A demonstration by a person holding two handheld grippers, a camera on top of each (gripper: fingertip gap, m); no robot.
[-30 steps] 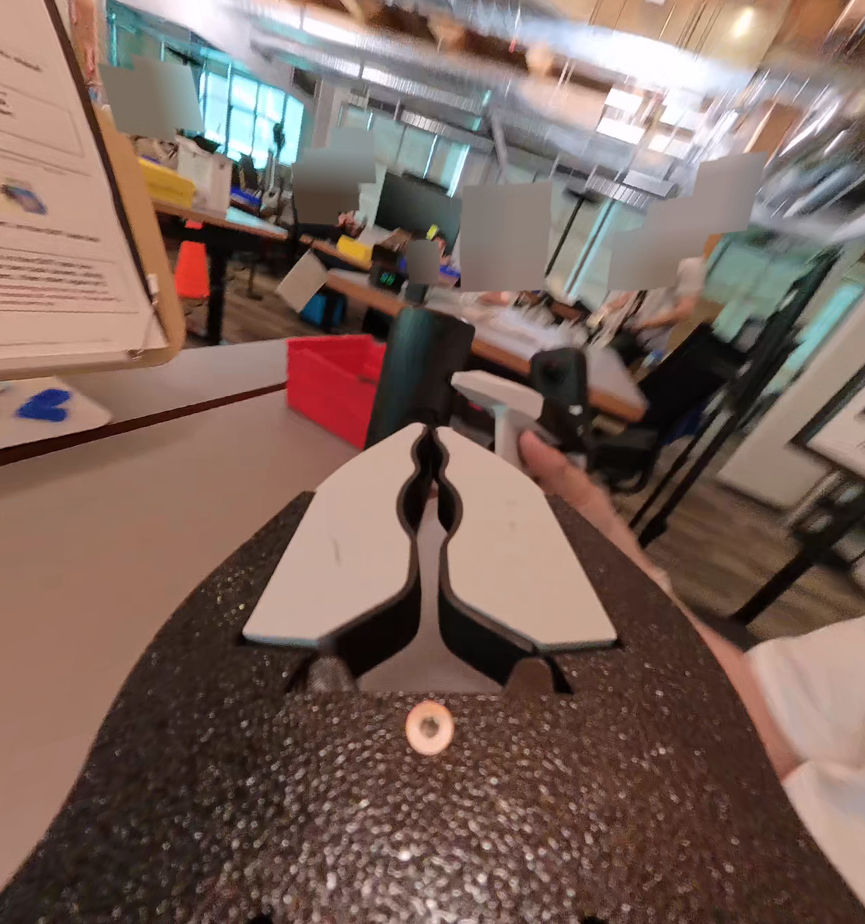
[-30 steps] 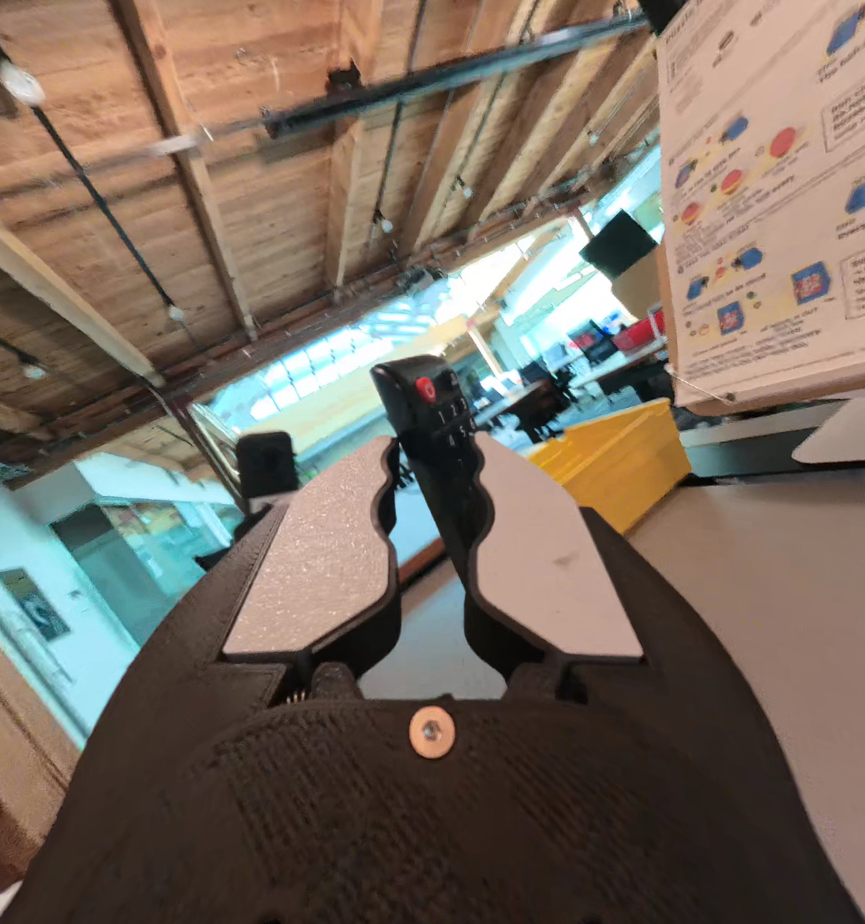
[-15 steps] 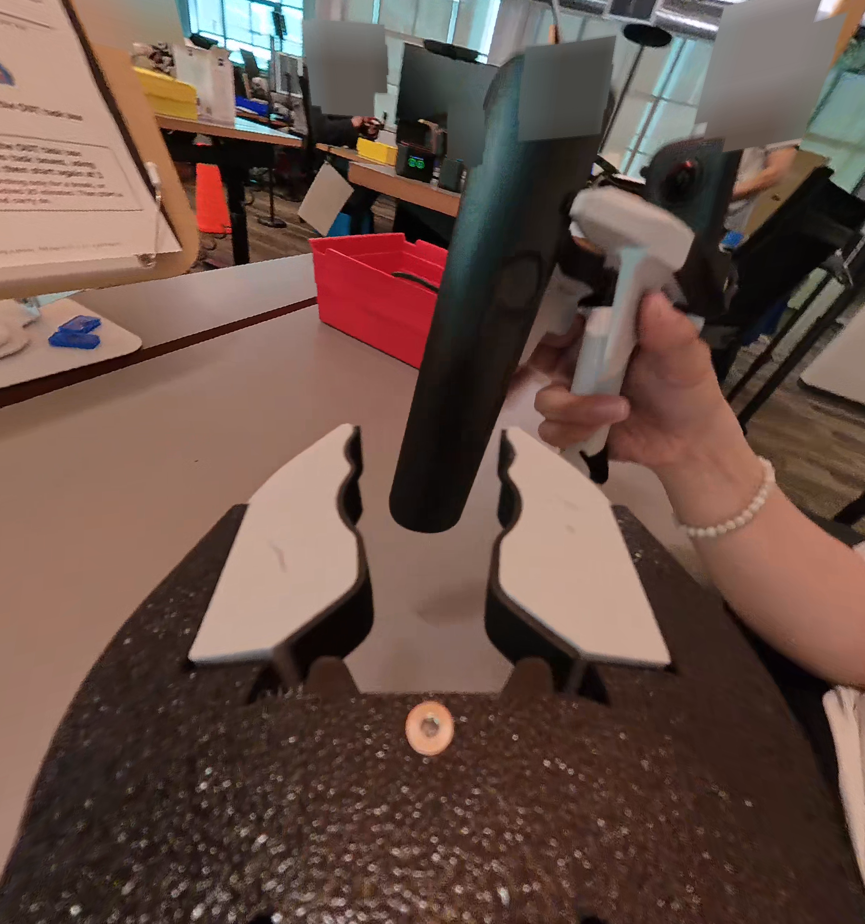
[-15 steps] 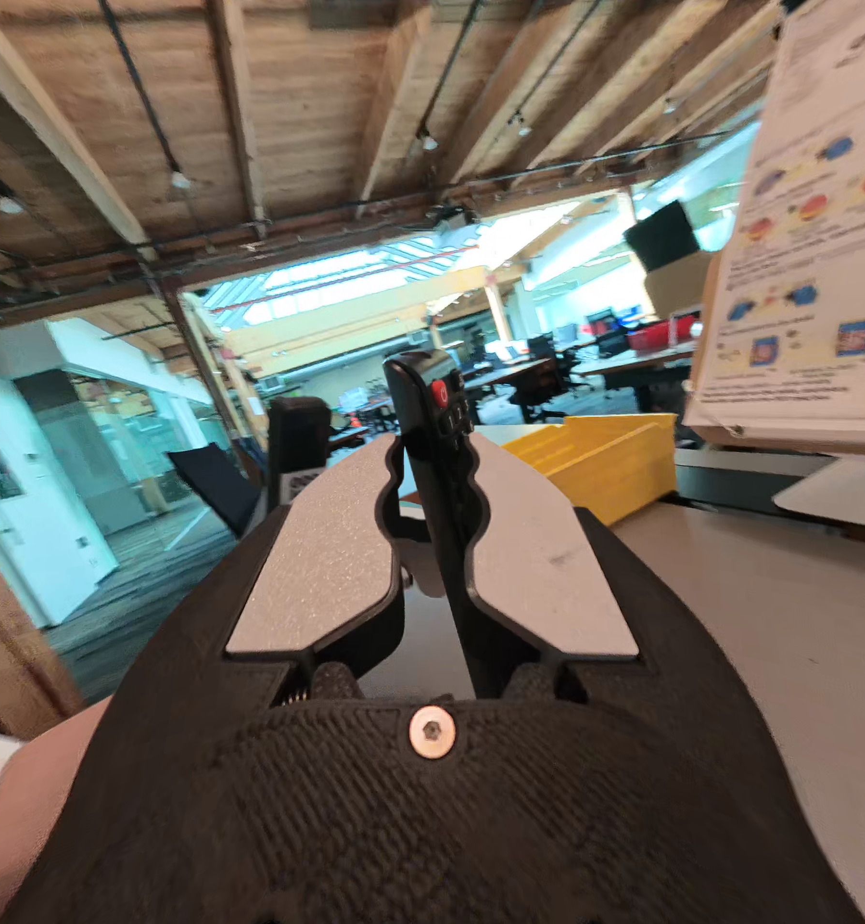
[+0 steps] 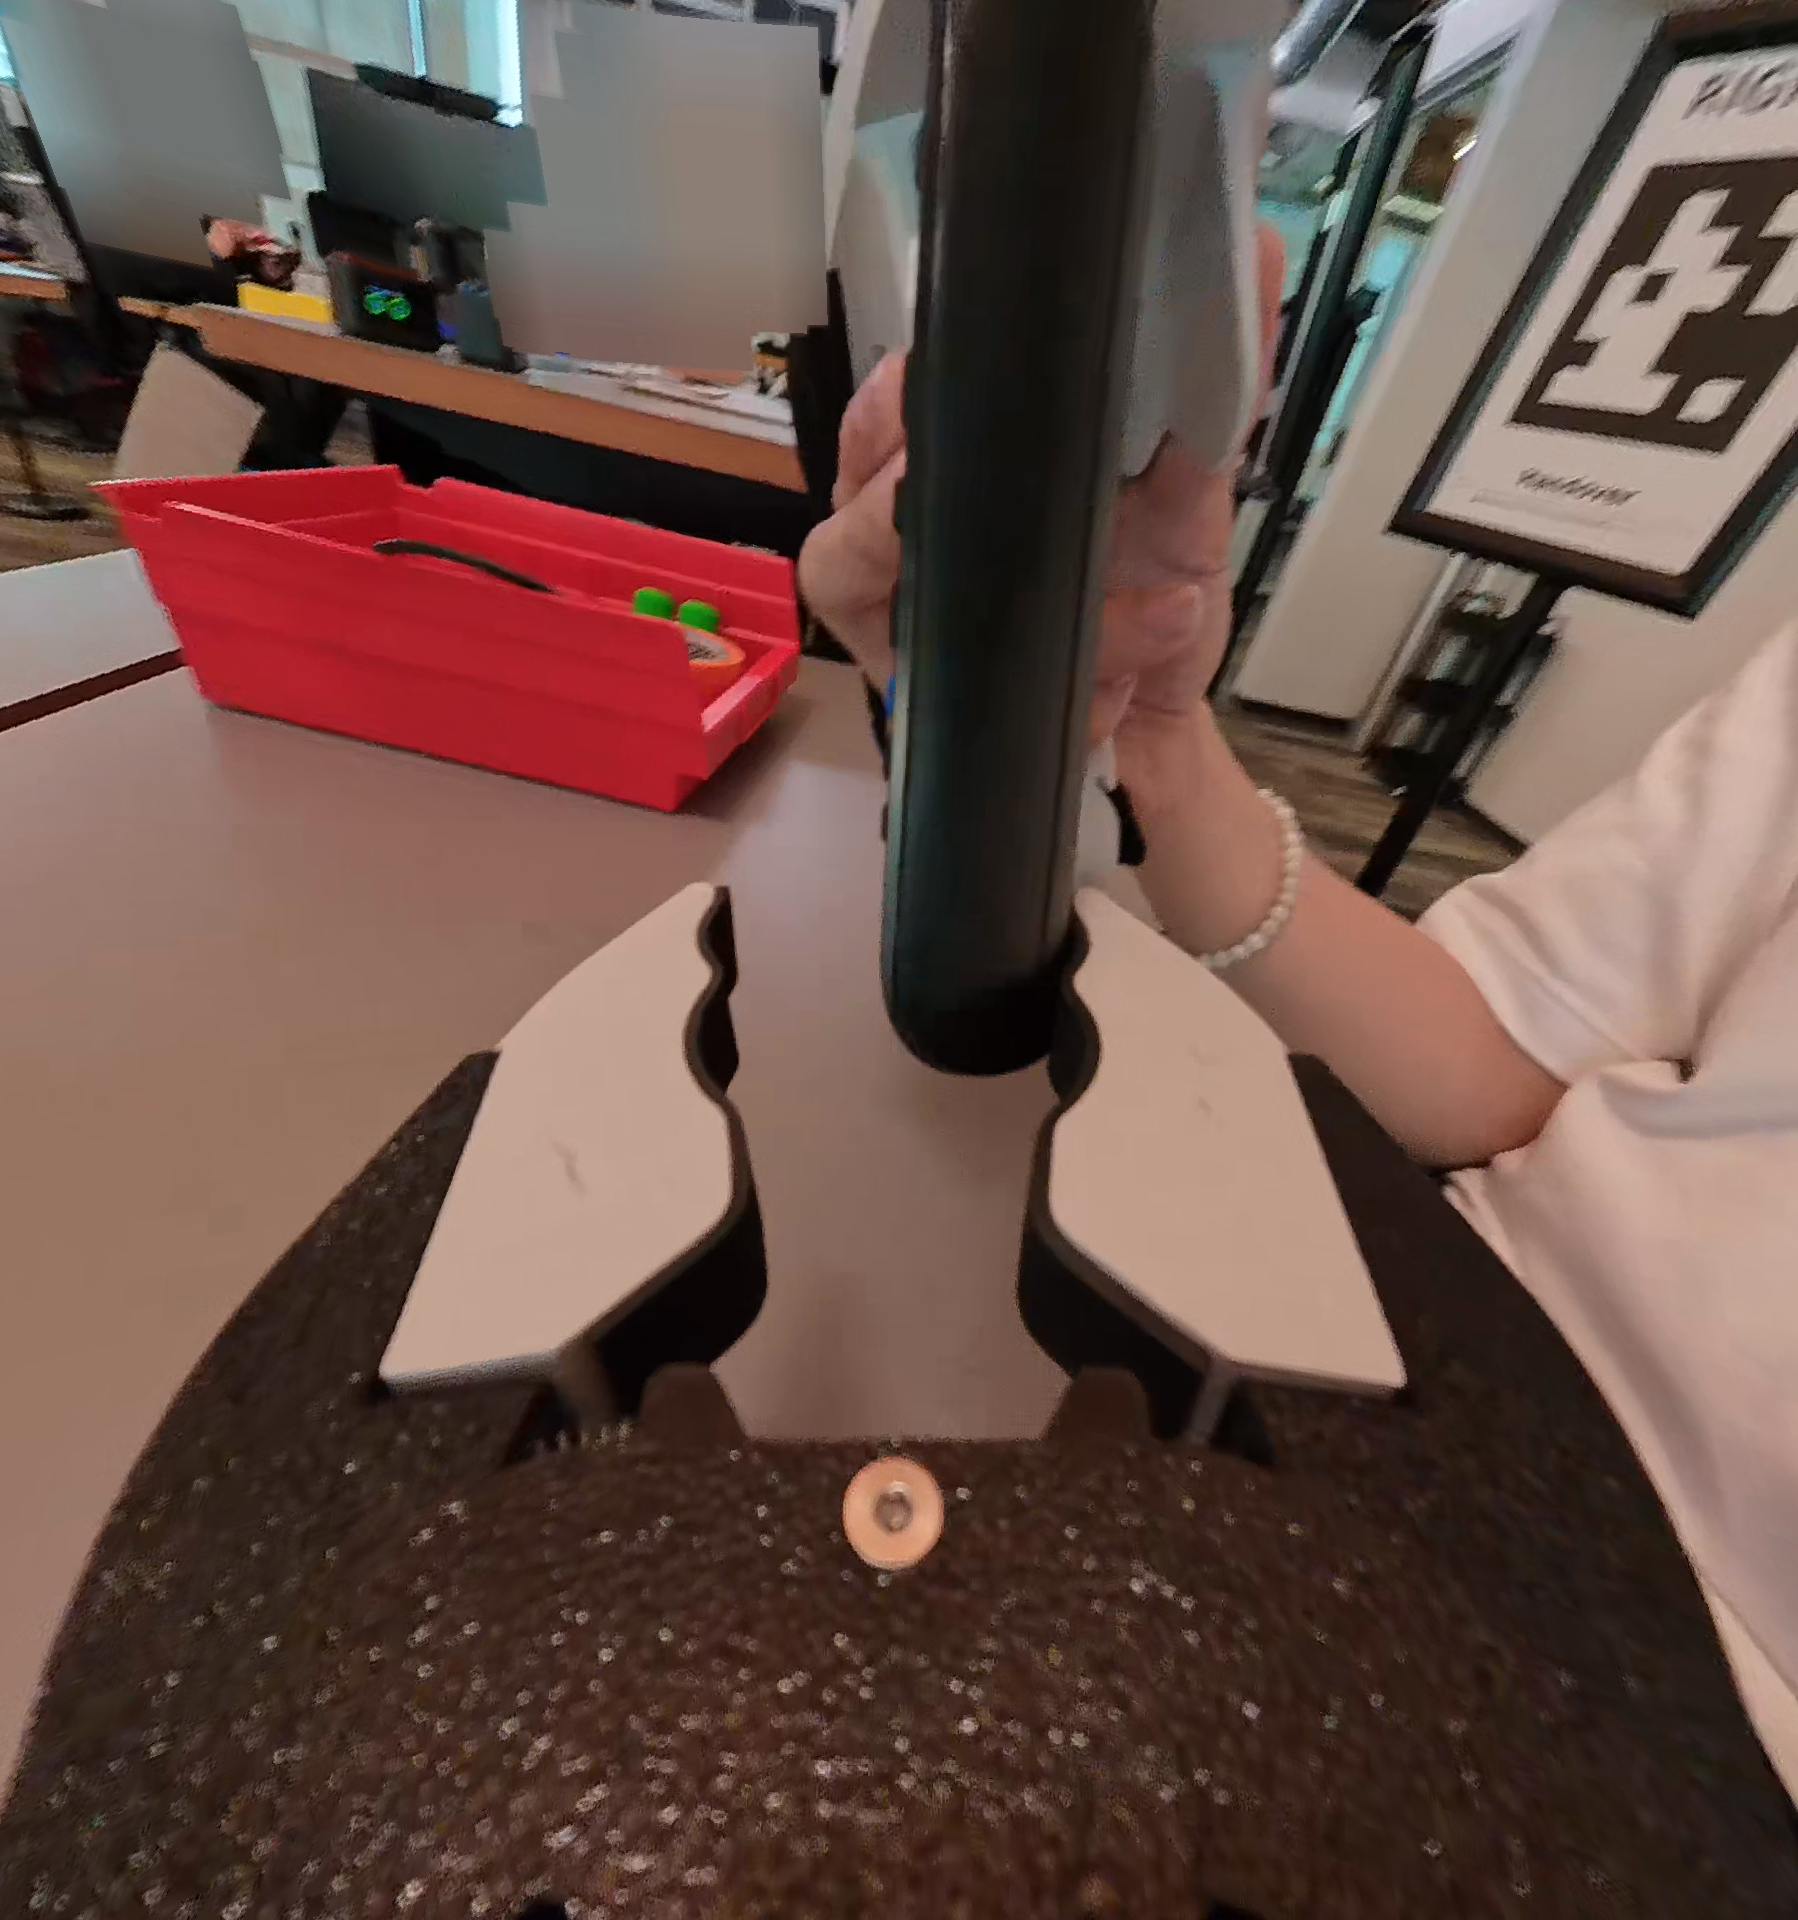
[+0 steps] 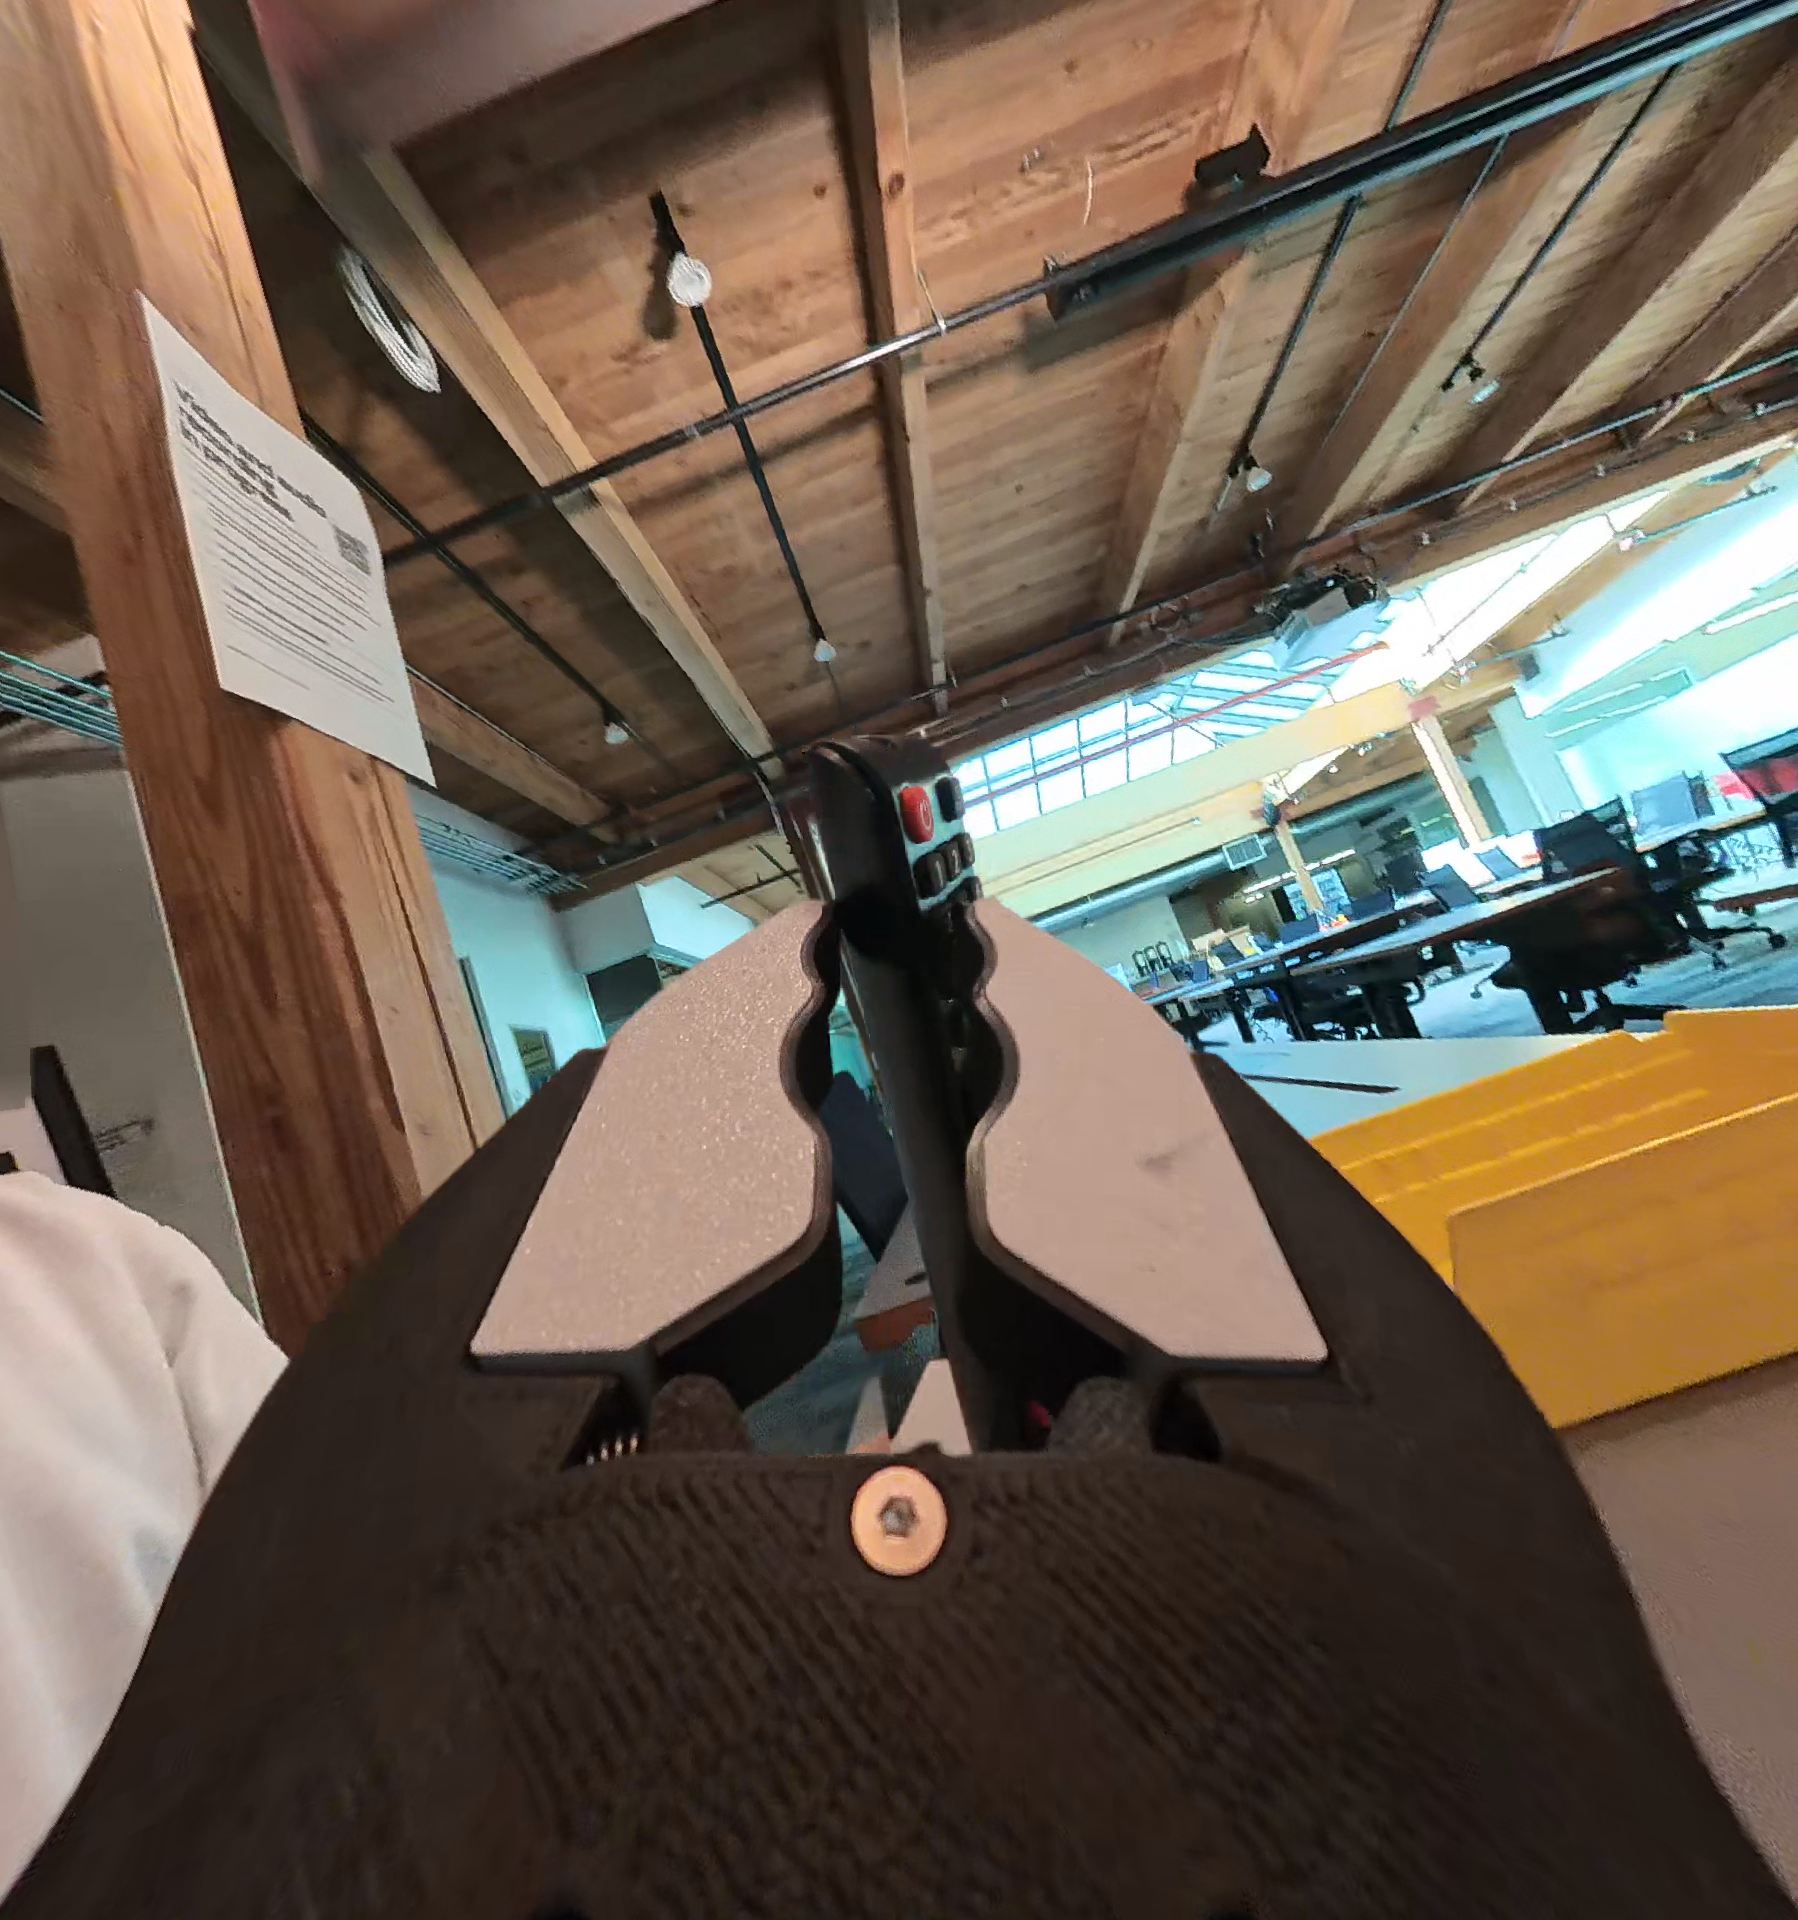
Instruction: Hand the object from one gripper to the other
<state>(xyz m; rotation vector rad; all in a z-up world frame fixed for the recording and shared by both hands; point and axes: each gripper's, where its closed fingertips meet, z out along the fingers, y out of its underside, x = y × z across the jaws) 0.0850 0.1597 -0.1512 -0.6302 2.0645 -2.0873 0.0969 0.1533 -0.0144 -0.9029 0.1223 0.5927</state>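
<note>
Two grippers are seen. The right gripper [image 6: 900, 935] is clenched on a black remote control [image 6: 900, 862], held upright. Its lower end [image 5: 978, 997] is placed between the spread fingers [image 5: 604, 1122] of the released left gripper [image 5: 900, 935], touching the right finger, above the table [image 5: 251, 883]. A red bin [image 5: 438, 665] sits beyond.

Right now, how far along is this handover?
Done: the right gripper is clamped on the black remote. In hand: the remote's lower end sits between the left gripper's open fingers, against one. Left: close the left gripper, then release the right.
</note>
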